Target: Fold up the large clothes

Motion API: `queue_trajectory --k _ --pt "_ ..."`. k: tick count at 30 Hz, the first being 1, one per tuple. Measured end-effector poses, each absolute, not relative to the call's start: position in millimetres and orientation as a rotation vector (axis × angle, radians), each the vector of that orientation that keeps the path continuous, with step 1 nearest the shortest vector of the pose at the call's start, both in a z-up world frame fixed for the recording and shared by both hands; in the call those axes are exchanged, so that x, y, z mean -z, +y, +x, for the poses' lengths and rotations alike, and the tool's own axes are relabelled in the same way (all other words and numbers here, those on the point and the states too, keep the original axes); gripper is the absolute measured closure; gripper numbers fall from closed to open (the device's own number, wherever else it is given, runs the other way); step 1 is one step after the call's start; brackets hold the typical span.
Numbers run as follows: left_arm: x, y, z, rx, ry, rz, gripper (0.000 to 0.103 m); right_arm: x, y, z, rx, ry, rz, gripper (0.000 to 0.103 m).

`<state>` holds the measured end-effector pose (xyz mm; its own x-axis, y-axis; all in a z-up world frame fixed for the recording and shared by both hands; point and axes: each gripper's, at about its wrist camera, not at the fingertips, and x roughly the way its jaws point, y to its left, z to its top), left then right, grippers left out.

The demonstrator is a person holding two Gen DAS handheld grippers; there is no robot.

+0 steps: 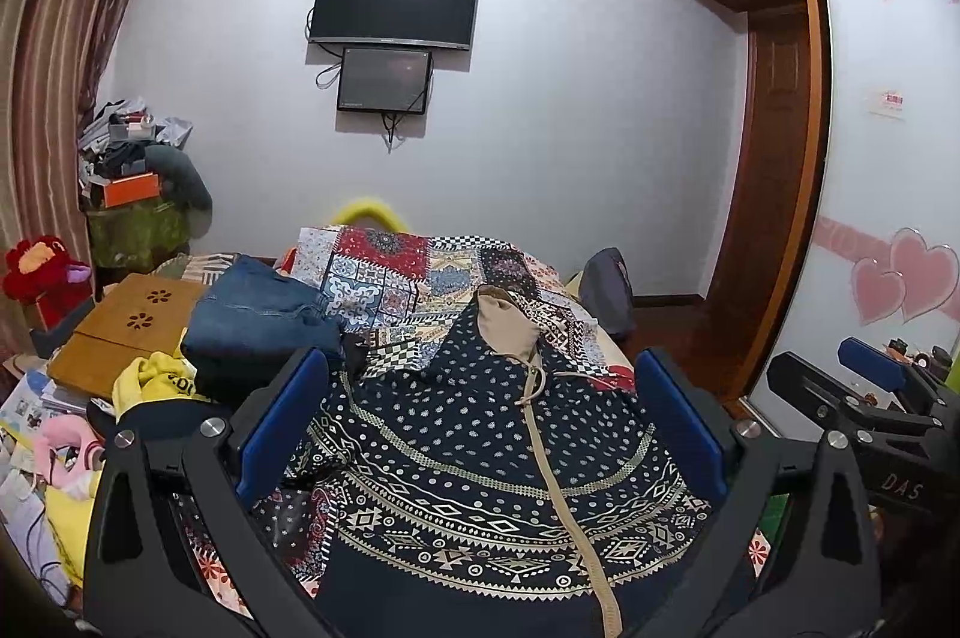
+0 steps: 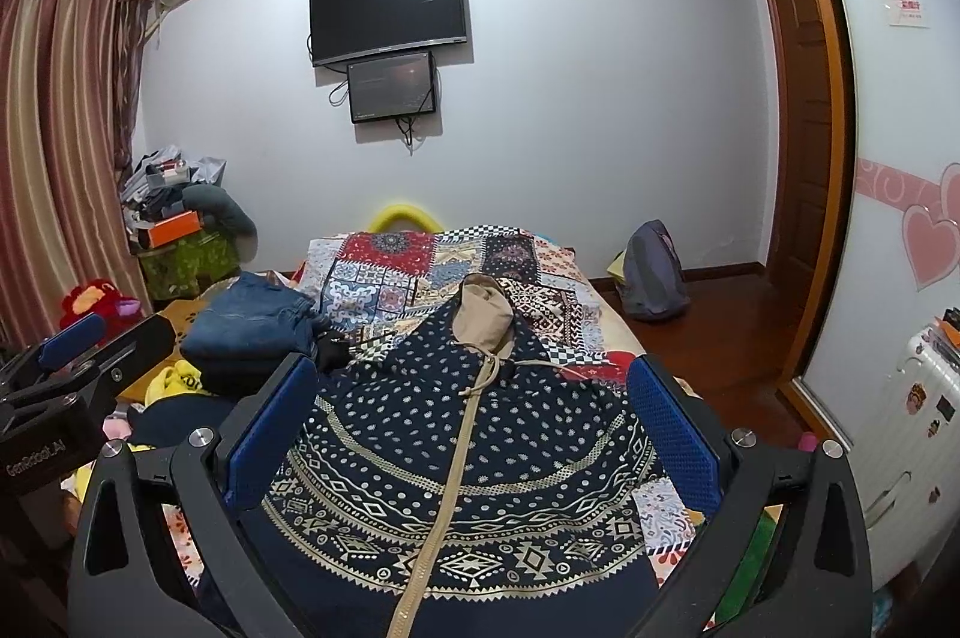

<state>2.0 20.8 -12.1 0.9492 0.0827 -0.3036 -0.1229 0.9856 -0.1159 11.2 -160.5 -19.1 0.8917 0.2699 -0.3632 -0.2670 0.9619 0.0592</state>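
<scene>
Hoodie fabric, navy with cream dots and geometric bands, fills the lower middle of both wrist views; the garment lies spread front-up on the bed, over a patchwork quilt. Its beige-lined hood points toward the far wall, and a beige zipper runs down the front toward the cameras, with drawcords loose near the collar.

Left gripper hangs over the hoodie with its jaws spread wide and nothing between the blue pads; the hoodie's body lies directly beneath and ahead, between the two fingers. Right gripper is in the same posture, jaws wide apart and empty, with the zipper line running up between its fingers. Whether either gripper touches the cloth cannot be told. Each gripper shows at the edge of the other's view, side by side: the right one at the right edge of the left camera, the left one at the left edge of the right camera.

Folded jeans sit on the bed just left of the hoodie. A television hangs on the far wall.
</scene>
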Motion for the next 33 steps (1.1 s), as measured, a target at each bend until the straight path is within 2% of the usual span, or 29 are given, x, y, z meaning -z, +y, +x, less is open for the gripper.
queue_trajectory --k 33 --pt "17.5 18.8 9.2 -0.101 0.324 -0.128 0.0 21.1 -159.1 13.4 -0.276 0.392 0.005 0.0"
